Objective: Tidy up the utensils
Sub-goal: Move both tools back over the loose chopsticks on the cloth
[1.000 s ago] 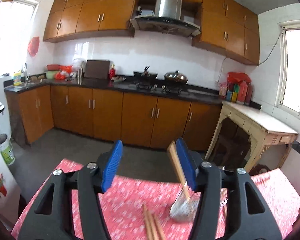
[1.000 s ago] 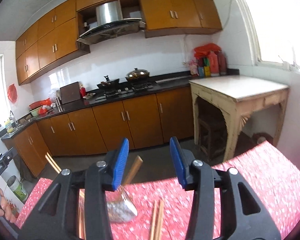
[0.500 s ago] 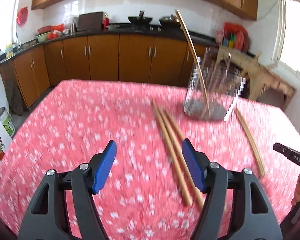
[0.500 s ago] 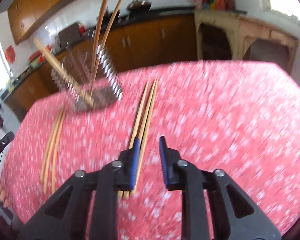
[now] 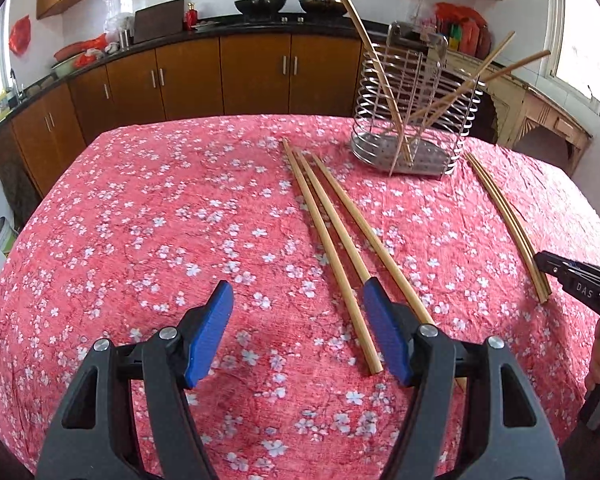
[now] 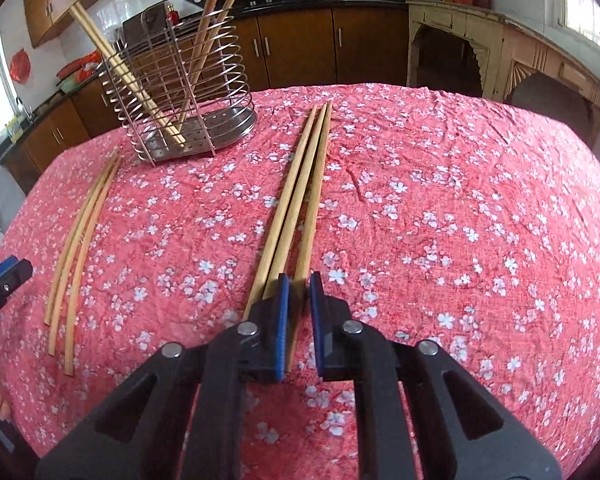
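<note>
A wire utensil holder (image 5: pixel 412 108) (image 6: pixel 180 96) stands at the far side of the red flowered table and holds several chopsticks. Three wooden chopsticks (image 5: pixel 332 240) (image 6: pixel 300 196) lie side by side in the middle. A second bundle of thin chopsticks (image 5: pixel 508 224) (image 6: pixel 80 240) lies beside the holder. My left gripper (image 5: pixel 296 328) is open and empty above the near ends of the middle three. My right gripper (image 6: pixel 298 312) is narrowed around the near end of one middle chopstick, with a small gap still showing between the pads.
The red flowered tablecloth (image 5: pixel 140 220) covers the whole table. Brown kitchen cabinets (image 5: pixel 220 76) and a counter with pots run behind it. An old wooden side table (image 6: pixel 500 52) stands at the far right. The other gripper's tip shows at each view's edge (image 5: pixel 580 284) (image 6: pixel 0 280).
Both grippers dropped from facing the kitchen to low over the table. The right gripper narrowed from wide open and moved onto the near ends of the middle chopsticks.
</note>
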